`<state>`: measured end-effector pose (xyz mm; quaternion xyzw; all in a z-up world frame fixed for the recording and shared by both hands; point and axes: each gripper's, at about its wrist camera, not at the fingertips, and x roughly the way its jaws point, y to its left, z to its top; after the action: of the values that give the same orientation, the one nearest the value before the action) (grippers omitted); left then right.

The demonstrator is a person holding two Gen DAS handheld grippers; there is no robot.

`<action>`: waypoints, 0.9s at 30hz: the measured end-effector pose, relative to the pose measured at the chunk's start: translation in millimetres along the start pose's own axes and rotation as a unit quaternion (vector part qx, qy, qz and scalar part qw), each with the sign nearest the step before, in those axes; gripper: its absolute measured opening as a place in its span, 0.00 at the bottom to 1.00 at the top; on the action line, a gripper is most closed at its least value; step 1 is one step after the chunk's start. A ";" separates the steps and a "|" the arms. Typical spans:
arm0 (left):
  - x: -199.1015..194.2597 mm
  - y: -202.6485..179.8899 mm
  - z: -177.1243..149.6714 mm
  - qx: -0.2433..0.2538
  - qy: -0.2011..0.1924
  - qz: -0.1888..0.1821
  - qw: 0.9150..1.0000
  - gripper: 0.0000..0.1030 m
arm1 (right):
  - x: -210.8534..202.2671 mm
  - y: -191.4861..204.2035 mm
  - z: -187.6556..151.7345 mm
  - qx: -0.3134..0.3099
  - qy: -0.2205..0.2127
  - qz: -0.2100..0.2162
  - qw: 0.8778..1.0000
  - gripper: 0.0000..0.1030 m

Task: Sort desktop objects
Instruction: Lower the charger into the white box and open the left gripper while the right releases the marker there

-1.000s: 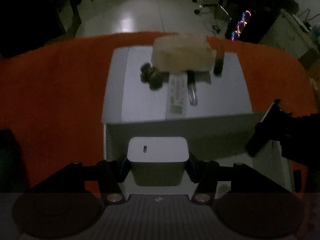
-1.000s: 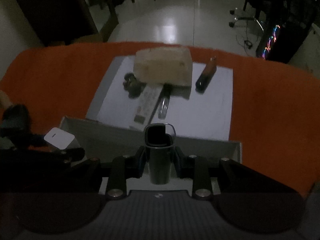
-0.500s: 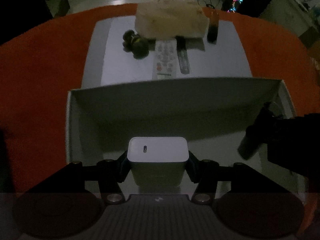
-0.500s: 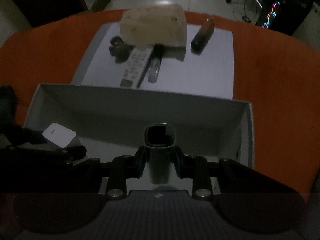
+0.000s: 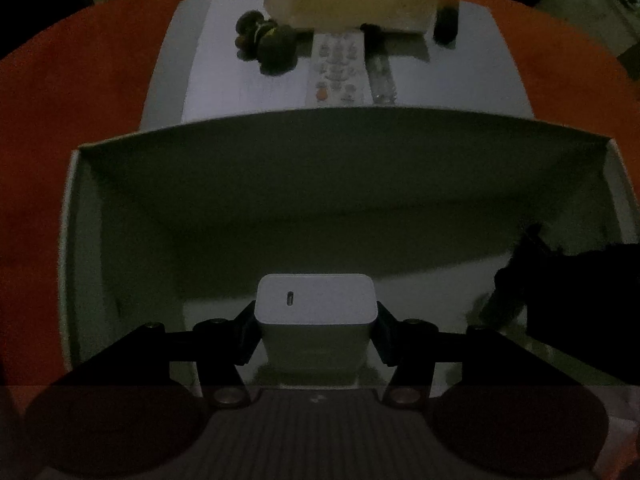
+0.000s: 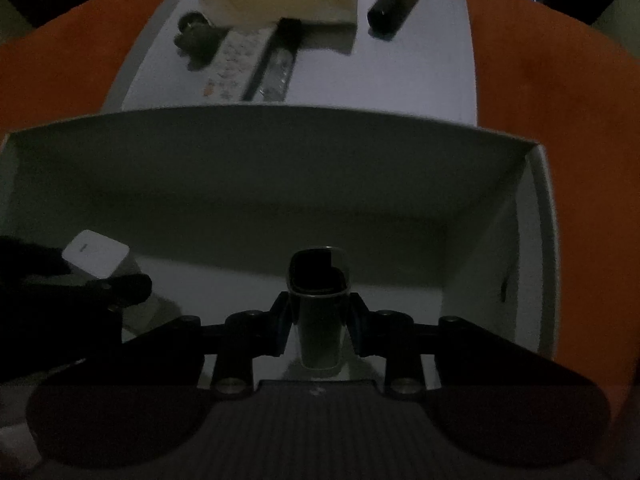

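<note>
Both tools hang inside the white box (image 5: 280, 184) — the left tool (image 5: 316, 320) clamps a white charger block (image 5: 316, 308) low over the box floor, the right tool (image 6: 319, 320) grips a small silvery, dark-mouthed object (image 6: 320, 312). Beyond the box, on the orange counter (image 5: 80, 80), a remote (image 5: 338, 72) lies on a white sheet.

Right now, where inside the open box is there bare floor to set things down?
The white cardboard box floor is bare between the white charger cube and the dark metallic clip-like object. Crowded: the white sheet beyond.
</note>
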<state>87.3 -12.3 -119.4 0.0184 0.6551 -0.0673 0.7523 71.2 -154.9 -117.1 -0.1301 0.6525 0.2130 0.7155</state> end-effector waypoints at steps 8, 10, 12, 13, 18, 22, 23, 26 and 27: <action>18.5 -3.8 10.0 0.003 0.005 0.010 1.000 0.49 | 21.9 -6.5 4.2 0.009 0.013 -0.010 1.000 0.31; 22.4 -6.1 12.9 0.005 0.003 0.015 1.000 0.49 | 29.4 -8.6 4.3 0.011 0.018 -0.014 1.000 0.31; 26.5 -8.1 15.3 0.005 0.001 0.020 1.000 0.49 | 35.9 -11.5 4.1 0.014 0.021 -0.015 1.000 0.31; 28.8 -9.1 16.5 0.005 0.000 0.023 1.000 0.49 | 38.5 -12.6 4.1 0.016 0.022 -0.014 1.000 0.31; 43.2 -12.4 18.7 0.002 0.003 0.031 1.000 0.49 | 45.7 -15.4 6.6 0.020 0.025 -0.016 0.999 0.31; 49.7 -15.2 16.2 0.001 0.002 0.036 0.999 0.50 | 47.7 -14.7 8.8 0.020 0.022 -0.018 0.999 0.31; 49.4 -15.8 15.4 0.002 0.000 0.037 0.999 0.50 | 47.5 -14.6 9.3 0.020 0.021 -0.017 0.999 0.31; 48.3 -16.0 13.2 0.001 -0.004 0.039 0.999 0.50 | 46.3 -13.8 10.4 0.020 0.016 -0.018 1.000 0.31; 48.0 -16.2 12.5 0.001 -0.005 0.040 0.999 0.50 | 45.8 -13.5 10.7 0.020 0.015 -0.019 1.000 0.31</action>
<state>103.9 -33.5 -164.1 0.0454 0.6500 -0.0378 0.7576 89.7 -155.6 -162.4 -0.1313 0.6645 0.1847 0.7121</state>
